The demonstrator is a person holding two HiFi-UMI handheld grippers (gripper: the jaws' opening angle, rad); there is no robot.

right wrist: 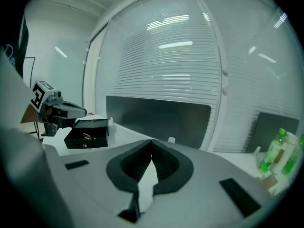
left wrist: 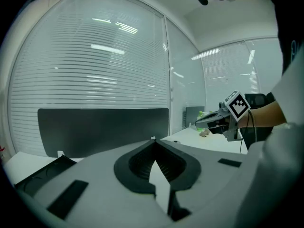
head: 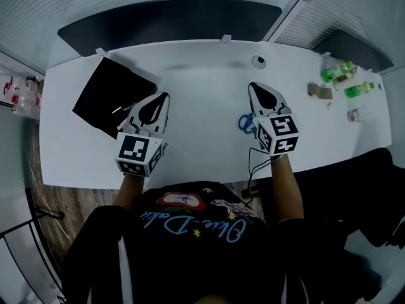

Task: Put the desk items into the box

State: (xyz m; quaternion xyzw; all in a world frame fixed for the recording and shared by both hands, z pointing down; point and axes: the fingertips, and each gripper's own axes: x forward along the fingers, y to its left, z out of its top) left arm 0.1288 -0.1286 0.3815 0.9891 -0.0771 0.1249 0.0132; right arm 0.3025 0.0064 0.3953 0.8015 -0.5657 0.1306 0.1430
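- On the left part of the white desk [head: 202, 75], the black box [head: 104, 94] is seen lying open, with small items inside that cannot be made out.
- Just beside the box's near right corner, the left gripper [head: 166, 95] is held over the desk; its jaws are clenched tip to tip, with nothing between them.
- Blue scissors [head: 245, 123] are laid on the desk just left of the right gripper [head: 253, 86], whose jaws are likewise pressed together and empty.
- Toward the desk's right end, well apart from the box, green bottles [head: 338, 72] are grouped with a few small items.
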